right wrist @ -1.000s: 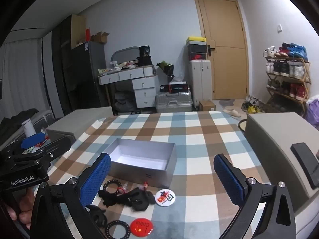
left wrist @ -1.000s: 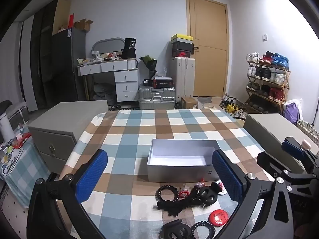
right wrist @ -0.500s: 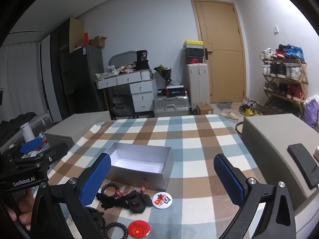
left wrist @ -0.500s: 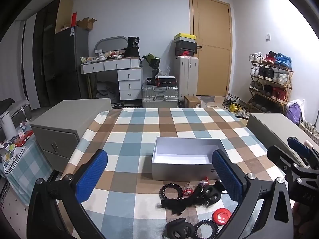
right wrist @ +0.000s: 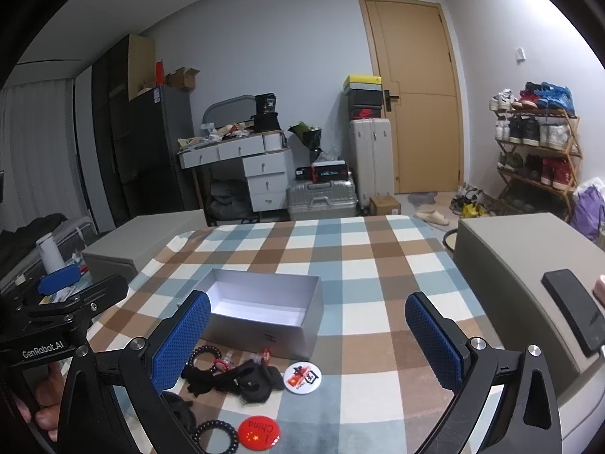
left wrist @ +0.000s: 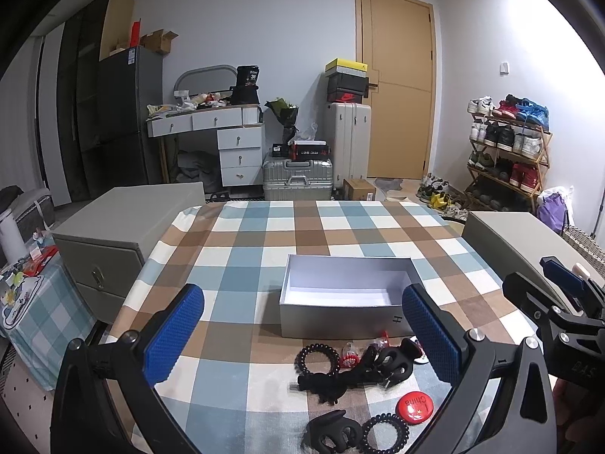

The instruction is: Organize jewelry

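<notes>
An open, empty silver box [left wrist: 346,295] [right wrist: 264,310] stands on the checked tablecloth [left wrist: 264,234]. In front of it lie black bead bracelets [left wrist: 317,357] [right wrist: 215,431], black hair claws [left wrist: 355,372] [right wrist: 242,376], a small red trinket [left wrist: 349,355], a red round badge [left wrist: 414,408] [right wrist: 259,430] and a white round badge [right wrist: 302,377]. My left gripper [left wrist: 302,329] is open and empty above the pile. My right gripper [right wrist: 302,336] is open and empty, to the right of the pile.
Grey cabinets flank the table at the left [left wrist: 124,227] and right [right wrist: 522,265]; a black phone [right wrist: 573,310] lies on the right one. Suitcases, a desk, a shoe rack and a door stand at the back of the room.
Both views have shifted slightly. The items and the box have not moved and both grippers stay open.
</notes>
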Motion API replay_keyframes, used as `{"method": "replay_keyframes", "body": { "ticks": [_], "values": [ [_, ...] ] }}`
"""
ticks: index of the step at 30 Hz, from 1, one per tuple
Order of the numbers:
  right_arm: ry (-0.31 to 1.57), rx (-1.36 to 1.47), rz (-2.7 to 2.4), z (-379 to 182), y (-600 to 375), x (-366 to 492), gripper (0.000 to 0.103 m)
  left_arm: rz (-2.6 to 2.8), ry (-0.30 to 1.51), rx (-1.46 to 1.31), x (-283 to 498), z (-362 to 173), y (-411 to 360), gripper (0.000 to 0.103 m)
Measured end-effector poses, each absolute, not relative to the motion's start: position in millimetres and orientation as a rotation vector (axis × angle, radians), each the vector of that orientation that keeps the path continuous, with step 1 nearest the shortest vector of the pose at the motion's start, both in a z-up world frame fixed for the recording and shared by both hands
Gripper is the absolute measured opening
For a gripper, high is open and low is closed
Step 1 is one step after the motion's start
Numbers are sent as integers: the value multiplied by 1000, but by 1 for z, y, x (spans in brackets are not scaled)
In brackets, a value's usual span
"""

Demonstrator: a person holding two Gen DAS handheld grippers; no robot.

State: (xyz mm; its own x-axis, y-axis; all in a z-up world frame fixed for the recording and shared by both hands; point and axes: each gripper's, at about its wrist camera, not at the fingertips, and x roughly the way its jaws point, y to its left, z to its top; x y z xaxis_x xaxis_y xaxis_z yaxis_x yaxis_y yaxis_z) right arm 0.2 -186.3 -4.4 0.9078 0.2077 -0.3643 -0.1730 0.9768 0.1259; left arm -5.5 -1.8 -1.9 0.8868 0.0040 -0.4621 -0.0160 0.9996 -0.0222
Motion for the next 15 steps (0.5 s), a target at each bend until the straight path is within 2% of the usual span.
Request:
{"method": "replay_keyframes", "body": {
  "ticks": [15],
  "values": [
    [380, 65, 191, -5, -184, -1, 103, 8, 488, -21, -11, -6, -4, 102]
  ]
}}
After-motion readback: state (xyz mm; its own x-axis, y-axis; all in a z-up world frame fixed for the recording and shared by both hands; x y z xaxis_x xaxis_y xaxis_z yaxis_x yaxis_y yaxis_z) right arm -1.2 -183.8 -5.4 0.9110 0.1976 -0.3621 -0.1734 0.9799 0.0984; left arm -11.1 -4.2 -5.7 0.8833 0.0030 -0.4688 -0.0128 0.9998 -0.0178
